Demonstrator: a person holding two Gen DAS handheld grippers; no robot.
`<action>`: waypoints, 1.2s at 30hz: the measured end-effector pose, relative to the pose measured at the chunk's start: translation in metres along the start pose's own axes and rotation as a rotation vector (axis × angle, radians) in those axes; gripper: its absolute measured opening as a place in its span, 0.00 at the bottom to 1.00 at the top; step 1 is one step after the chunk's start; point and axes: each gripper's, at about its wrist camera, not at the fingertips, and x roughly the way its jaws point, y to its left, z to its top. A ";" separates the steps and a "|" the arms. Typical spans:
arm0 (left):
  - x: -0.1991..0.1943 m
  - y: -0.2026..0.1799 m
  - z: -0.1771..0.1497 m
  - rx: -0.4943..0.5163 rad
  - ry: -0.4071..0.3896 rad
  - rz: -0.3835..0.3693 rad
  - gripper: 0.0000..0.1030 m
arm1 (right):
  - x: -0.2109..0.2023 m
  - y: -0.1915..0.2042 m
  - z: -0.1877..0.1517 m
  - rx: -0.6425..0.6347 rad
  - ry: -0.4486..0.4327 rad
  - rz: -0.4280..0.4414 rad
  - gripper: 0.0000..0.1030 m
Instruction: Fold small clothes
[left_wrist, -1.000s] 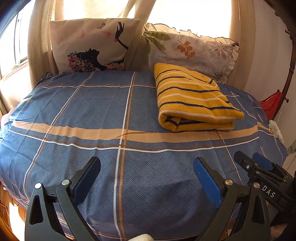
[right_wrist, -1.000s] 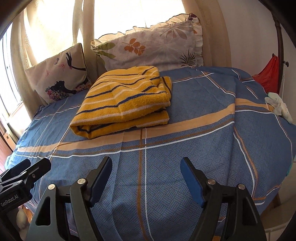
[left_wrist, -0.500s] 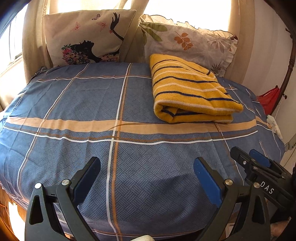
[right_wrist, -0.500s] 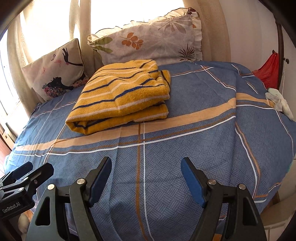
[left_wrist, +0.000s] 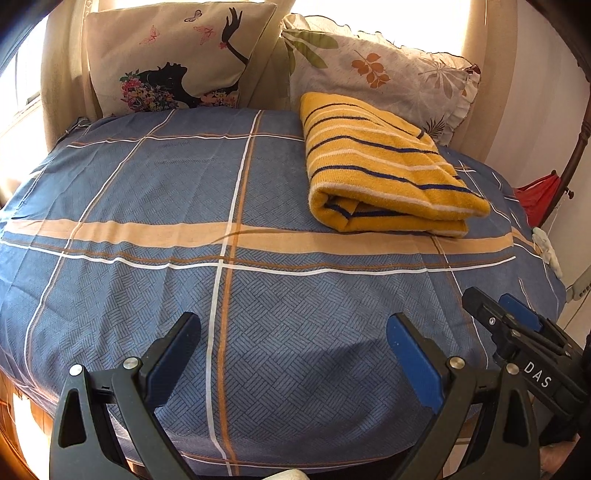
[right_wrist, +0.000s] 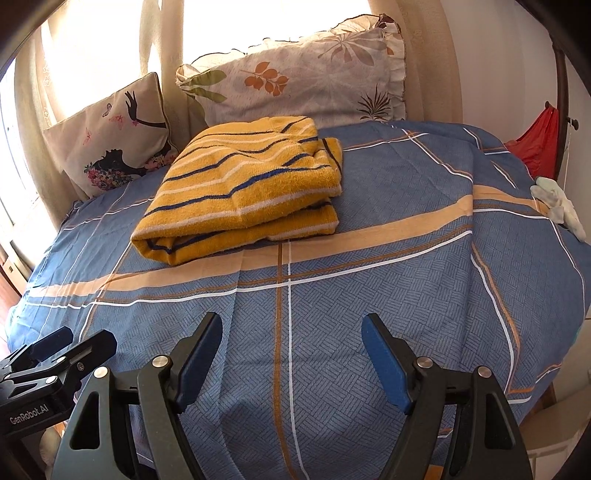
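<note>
A folded yellow towel-like cloth with navy and white stripes (left_wrist: 380, 173) lies on the blue plaid bedsheet (left_wrist: 155, 192) toward the back right, in front of the pillows; it also shows in the right wrist view (right_wrist: 243, 192). My left gripper (left_wrist: 293, 332) is open and empty above the near part of the bed, well short of the cloth. My right gripper (right_wrist: 291, 332) is open and empty too, near the bed's front edge. Each gripper shows at the edge of the other's view: the right one (left_wrist: 517, 332), the left one (right_wrist: 59, 354).
Two pillows lean at the head of the bed: one with a woman's silhouette (left_wrist: 173, 59) and one with leaf print (right_wrist: 295, 77). A pale small cloth (right_wrist: 557, 206) lies at the bed's right edge. A red bag (right_wrist: 535, 144) hangs by the wall.
Both grippers have moved forward and a little higher over the bed, so the folded cloth looks closer. Both stay open. The cloth has not moved.
</note>
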 end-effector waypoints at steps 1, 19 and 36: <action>0.000 0.000 0.000 -0.001 0.001 -0.002 0.97 | 0.000 0.000 0.000 0.000 0.000 0.000 0.80; 0.006 0.003 -0.003 -0.015 0.035 -0.013 0.97 | 0.000 0.004 -0.003 -0.006 0.001 0.000 0.81; 0.007 0.004 -0.004 -0.014 0.036 -0.014 0.97 | 0.000 0.005 -0.004 -0.008 0.007 0.003 0.81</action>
